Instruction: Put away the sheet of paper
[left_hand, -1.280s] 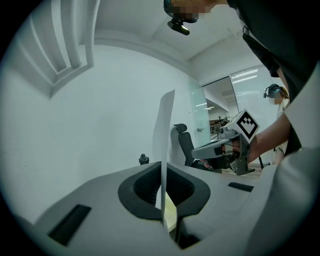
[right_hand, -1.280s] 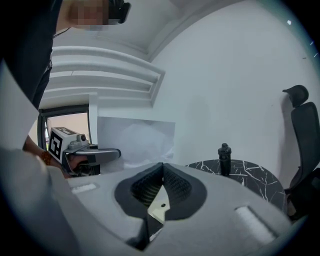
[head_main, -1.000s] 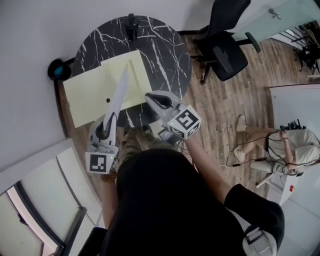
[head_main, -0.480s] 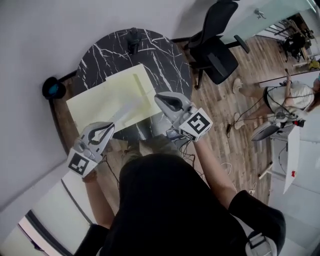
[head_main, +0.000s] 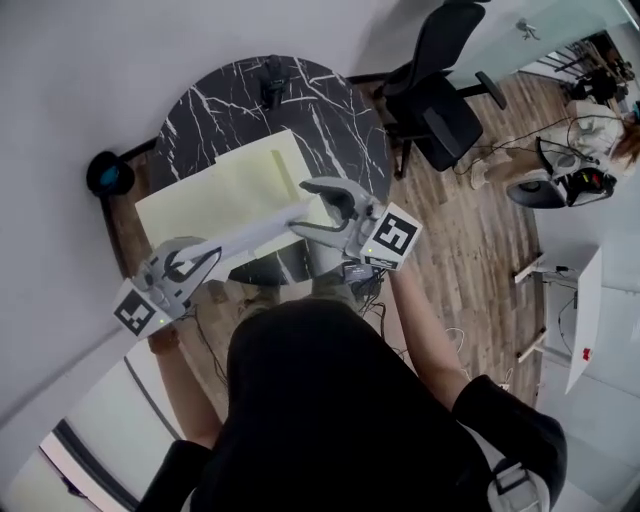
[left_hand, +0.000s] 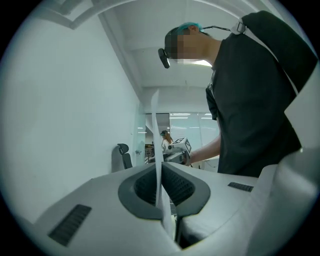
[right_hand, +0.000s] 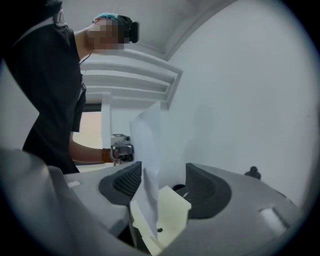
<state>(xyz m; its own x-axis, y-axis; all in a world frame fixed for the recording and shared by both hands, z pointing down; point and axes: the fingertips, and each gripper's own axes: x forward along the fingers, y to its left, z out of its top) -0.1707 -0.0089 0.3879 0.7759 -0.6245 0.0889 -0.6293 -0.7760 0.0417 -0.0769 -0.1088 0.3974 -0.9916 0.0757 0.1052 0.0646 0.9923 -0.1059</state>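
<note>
Left gripper (head_main: 208, 256): held off the near-left edge of the bench, marker cube towards the person; its jaws are clenched on one end of the sheet of paper, which its own view shows pinched edge-on between the pads (left_hand: 160, 175).
Sheet of paper (head_main: 250, 237): white, up in the air and seen edge-on, running as a thin strip from the left gripper across to the right one, above the near part of the bench (left_hand: 155, 125) (right_hand: 147, 145).
Yellow sheets (head_main: 230, 185): lying flat on the bench below the paper, overlapping, the left one sticking out past the rim.
Bench (head_main: 330, 110): round, black marble with white veins; a small dark object (head_main: 270, 85) stands at its far edge.
Right gripper (head_main: 305, 207): over the near-right part of the bench, jaws released and well apart; the paper's other end hangs between them, close to one pad but not pinched (right_hand: 162, 185).
Office chair (head_main: 440, 90): black, on the wood floor to the right of the bench.
</note>
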